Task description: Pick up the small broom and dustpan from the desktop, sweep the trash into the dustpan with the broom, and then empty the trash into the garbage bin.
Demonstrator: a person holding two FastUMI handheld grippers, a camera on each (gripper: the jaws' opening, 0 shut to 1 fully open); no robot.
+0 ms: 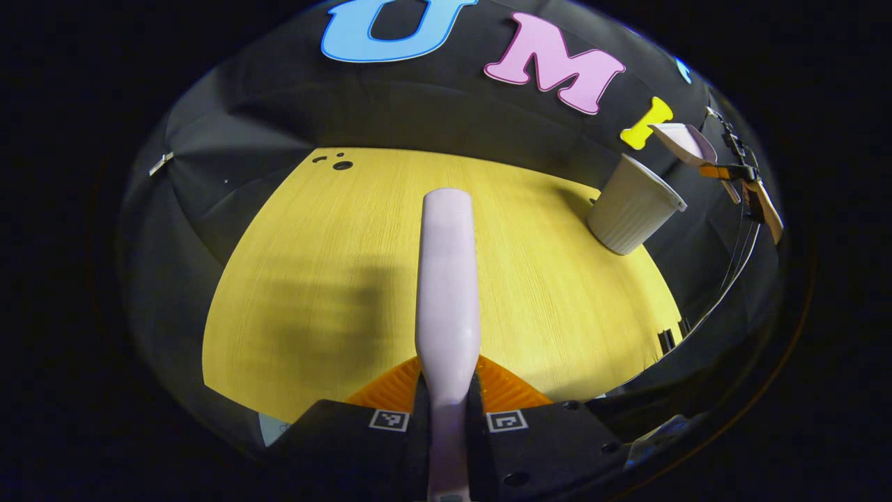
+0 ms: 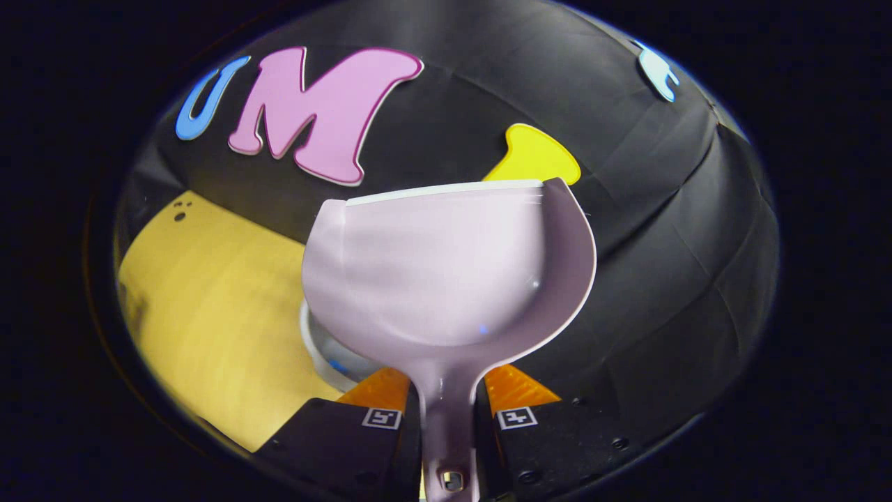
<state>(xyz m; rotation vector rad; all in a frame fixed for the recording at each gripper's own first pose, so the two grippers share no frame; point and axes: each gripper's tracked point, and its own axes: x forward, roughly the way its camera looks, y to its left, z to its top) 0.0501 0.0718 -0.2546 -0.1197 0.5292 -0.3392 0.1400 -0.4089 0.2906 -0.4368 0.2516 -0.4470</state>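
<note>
The dustpan hides most of the garbage bin beneath it; the broom bristles can't be seen, its handle cut off below

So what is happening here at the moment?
A person is cleaning up with two handheld grippers. The left gripper is shut on the broom, held over the yellow desktop. The right gripper is shut on the dustpan, lifted beside the bin, whose rim shows just under the pan. The dustpan looks empty, so the trash may already be in the bin.
</note>
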